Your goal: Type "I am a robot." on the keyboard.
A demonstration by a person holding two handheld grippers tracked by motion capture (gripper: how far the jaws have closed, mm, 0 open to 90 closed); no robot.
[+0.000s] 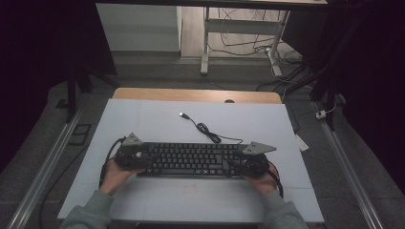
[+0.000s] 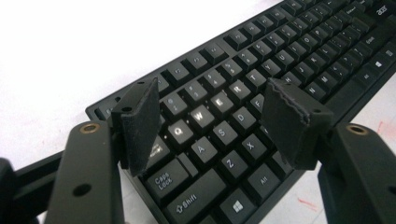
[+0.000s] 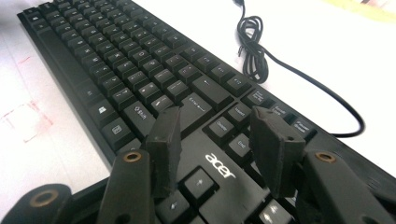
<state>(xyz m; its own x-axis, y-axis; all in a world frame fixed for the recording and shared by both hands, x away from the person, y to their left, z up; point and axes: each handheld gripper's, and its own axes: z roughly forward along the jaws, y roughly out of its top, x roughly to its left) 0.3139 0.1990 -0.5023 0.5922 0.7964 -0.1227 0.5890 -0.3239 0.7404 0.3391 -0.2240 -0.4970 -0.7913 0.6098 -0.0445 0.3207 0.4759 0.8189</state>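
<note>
Flanking the black keyboard [image 1: 191, 160] from both ends, my two grippers sat low over the white table [image 1: 157, 124], where the keyboard lay flat near the front edge. My left gripper [image 2: 215, 116] stood with its jaws spread wide above the Q, W, A and S keys, its pads [image 2: 140, 126] clear of the keycaps and gripping nothing. My right gripper [image 3: 219, 144] hovered over the arrow-key end beside the maker's logo, jaws parted and empty. Behind the keyboard, its cable [image 1: 206, 130] ran in a loose coil across the table toward the USB plug [image 1: 182, 115], well apart from either hand.
</note>
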